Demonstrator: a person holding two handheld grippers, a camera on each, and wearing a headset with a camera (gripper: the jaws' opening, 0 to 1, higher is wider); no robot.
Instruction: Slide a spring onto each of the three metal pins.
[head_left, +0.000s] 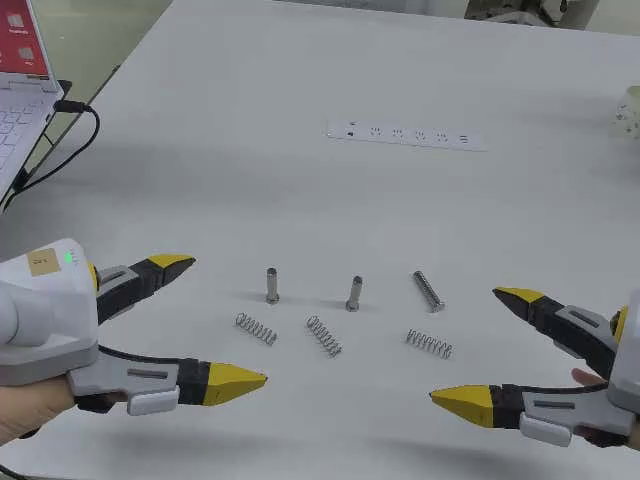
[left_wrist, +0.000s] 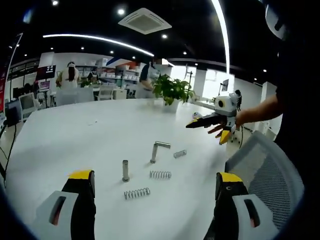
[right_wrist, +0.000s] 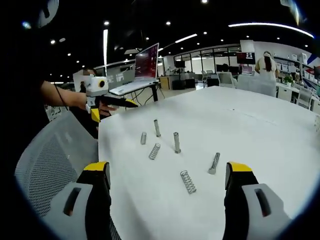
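Springs, three: left spring (head_left: 255, 329), middle spring (head_left: 323, 336), right spring (head_left: 429, 344). They lie on their sides in a loose row, none yet on a pin. Risk: a hard pinch could squash a coil or flick it away. Thin, bright, open-wound wire.

Pins, three, just behind the springs: left pin (head_left: 272, 284) and middle pin (head_left: 354, 293) stand upright, seemingly on flanged heads, though too small to be sure. The right pin (head_left: 428, 291) lies flat. Risk: a nudge would topple the standing pair, and the lying pin may roll. Smooth grey metal cylinders.

Grippers: left gripper (head_left: 226, 320) and right gripper (head_left: 466, 345) have their jaws spread wide and empty, flanking the row and apart from it. Pointed yellow tips, likely slippery on wire.

Table (head_left: 300, 190): matte white and smooth, so it offers little to stop a rolling part. White power strip (head_left: 405, 134) well beyond.
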